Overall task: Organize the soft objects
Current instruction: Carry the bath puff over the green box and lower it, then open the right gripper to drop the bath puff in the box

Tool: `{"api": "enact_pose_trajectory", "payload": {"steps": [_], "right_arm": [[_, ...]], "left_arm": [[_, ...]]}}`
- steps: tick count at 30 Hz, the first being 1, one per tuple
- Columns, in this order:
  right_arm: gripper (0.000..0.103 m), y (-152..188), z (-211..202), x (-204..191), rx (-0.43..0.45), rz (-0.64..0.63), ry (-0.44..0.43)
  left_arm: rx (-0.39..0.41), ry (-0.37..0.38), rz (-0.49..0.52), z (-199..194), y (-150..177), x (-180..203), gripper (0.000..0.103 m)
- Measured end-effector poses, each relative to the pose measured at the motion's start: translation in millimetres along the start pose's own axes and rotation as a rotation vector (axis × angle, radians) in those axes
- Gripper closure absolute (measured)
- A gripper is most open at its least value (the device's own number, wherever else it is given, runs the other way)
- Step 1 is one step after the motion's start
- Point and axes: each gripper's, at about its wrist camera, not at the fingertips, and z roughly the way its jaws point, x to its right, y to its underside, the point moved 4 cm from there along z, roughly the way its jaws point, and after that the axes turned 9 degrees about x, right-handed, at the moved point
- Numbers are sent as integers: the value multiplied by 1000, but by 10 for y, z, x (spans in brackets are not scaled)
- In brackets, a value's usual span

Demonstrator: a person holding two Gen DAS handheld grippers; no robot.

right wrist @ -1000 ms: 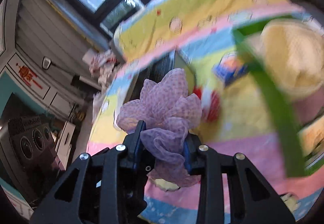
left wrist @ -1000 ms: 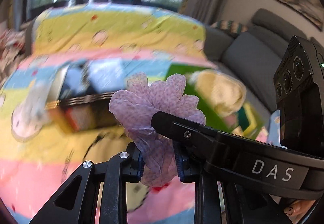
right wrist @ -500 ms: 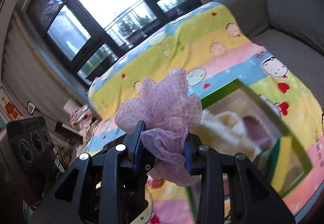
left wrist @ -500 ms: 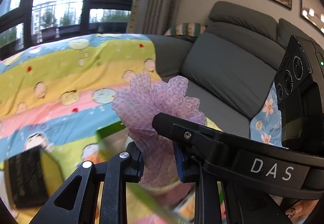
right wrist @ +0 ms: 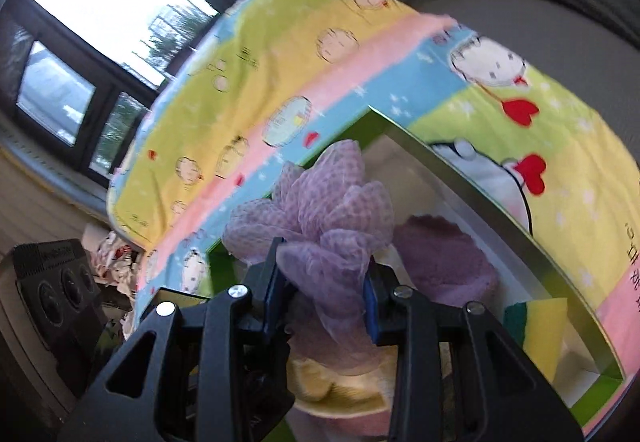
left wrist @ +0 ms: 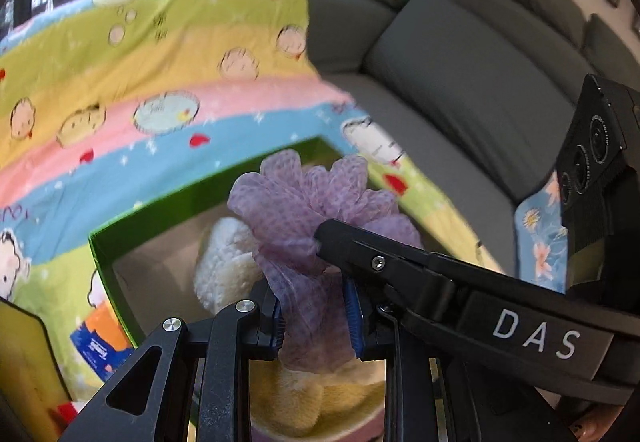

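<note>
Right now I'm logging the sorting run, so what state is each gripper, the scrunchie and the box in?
Left gripper: shut on the purple mesh scrunchie.
Right gripper: shut on the same scrunchie.
Purple mesh scrunchie: held by both grippers, above the box.
Green box: open, no lid on it, with soft items inside.
White fluffy item: lying in the box.
Purple towel: lying in the box.

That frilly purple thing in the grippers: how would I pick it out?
Find the bright cartoon blanket beside the grey sofa, then the green-rimmed box on it. Above the box, both grippers pinch the lilac mesh pouf: sheer and ruffled, unlike the fluffy cream towel beneath.
</note>
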Motion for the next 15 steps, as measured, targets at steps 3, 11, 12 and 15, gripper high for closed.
{"api": "enact_pose_trajectory", "payload": {"steps": [3, 11, 12, 15], "right_arm": [[68, 33, 121, 105, -47, 33, 43], [58, 90, 247, 312, -79, 77, 117], [58, 101, 251, 322, -81, 82, 119], [58, 106, 248, 320, -80, 72, 138]], "left_arm": [[-74, -46, -16, 139, 70, -40, 78], [-140, -90, -9, 258, 159, -46, 78], [-142, -97, -7, 260, 169, -43, 78], [-143, -101, -3, 275, 170, -56, 78]]}}
